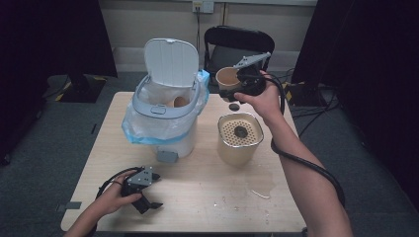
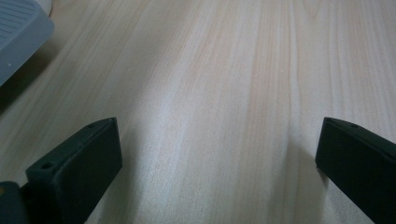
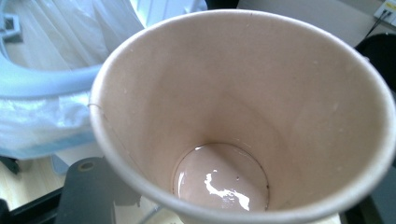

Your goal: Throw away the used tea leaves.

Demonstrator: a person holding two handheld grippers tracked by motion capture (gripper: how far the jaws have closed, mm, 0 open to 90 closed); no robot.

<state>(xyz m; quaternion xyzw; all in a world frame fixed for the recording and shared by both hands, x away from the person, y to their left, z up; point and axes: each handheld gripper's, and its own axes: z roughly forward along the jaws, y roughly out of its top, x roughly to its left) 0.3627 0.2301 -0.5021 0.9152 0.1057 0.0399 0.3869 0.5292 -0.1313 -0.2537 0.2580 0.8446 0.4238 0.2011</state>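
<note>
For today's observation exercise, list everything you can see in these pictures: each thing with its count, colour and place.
Paper cup: 1, brown, held in the air by the right gripper, wet inside.
Bin: 1, white, lid up, bag-lined, table's far left; a second brown cup inside.
Strainer container: 1, beige, table's right.
Table: 1, pale wood.
Chair: 1, black, behind the table.
Left gripper: black, open, at the near left.
Right gripper: black, raised.

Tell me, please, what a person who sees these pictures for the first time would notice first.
First, the brown paper cup gripped in the right tongs, lifted beyond the table's far edge beside the open white pedal bin with its plastic liner; a wet film shines at the cup's bottom. Below it stands a beige strainer container, and the left tongs rest open on the table.
</note>
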